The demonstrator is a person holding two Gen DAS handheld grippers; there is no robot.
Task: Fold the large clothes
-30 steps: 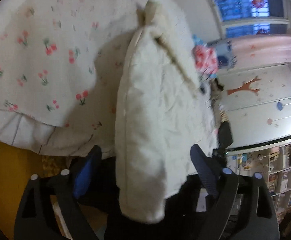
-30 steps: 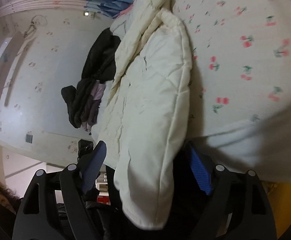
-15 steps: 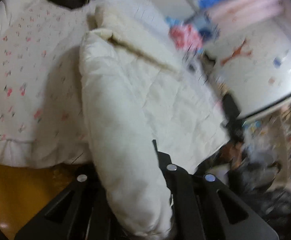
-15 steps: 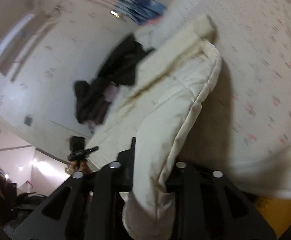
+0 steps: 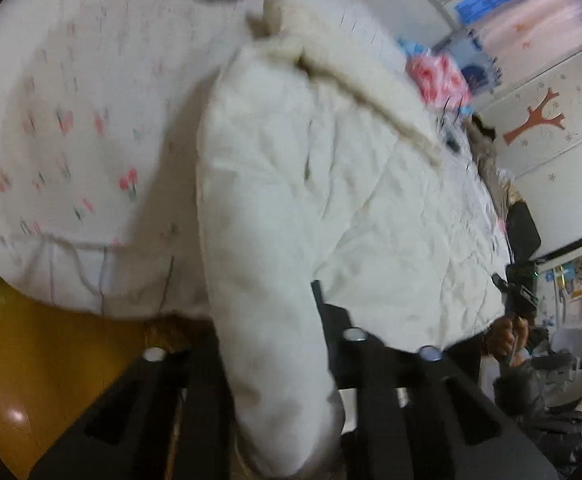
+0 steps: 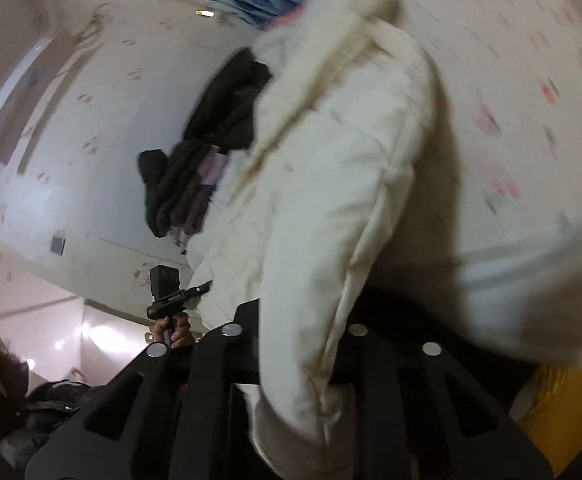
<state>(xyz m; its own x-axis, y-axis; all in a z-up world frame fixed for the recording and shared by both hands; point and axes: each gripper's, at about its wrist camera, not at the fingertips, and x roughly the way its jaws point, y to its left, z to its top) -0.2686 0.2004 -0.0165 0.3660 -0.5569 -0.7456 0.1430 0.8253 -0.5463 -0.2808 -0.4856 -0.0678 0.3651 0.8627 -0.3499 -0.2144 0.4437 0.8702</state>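
Clamping on the cream padded jacket (image 5: 331, 200), the left gripper (image 5: 275, 360) has its 2 fingers drawn together on a thick rolled edge; a second ago they stood apart around it. The right gripper (image 6: 295, 360) has made the same change, its fingers now pinched on the other puffy edge of the jacket (image 6: 331, 200). With both holds secured, the garment looks ready to be lifted or swung into a fold, which puts the task at an early stage. The jacket is quilted, soft and bulky, with a fleecy collar (image 5: 355, 84), and it bunches into fat rolls where it is held. Beyond, it lies spread over the bed (image 5: 71, 120), whose white cover carries small cherry prints. Farther off, dark clothes (image 6: 211, 140) sit heaped.
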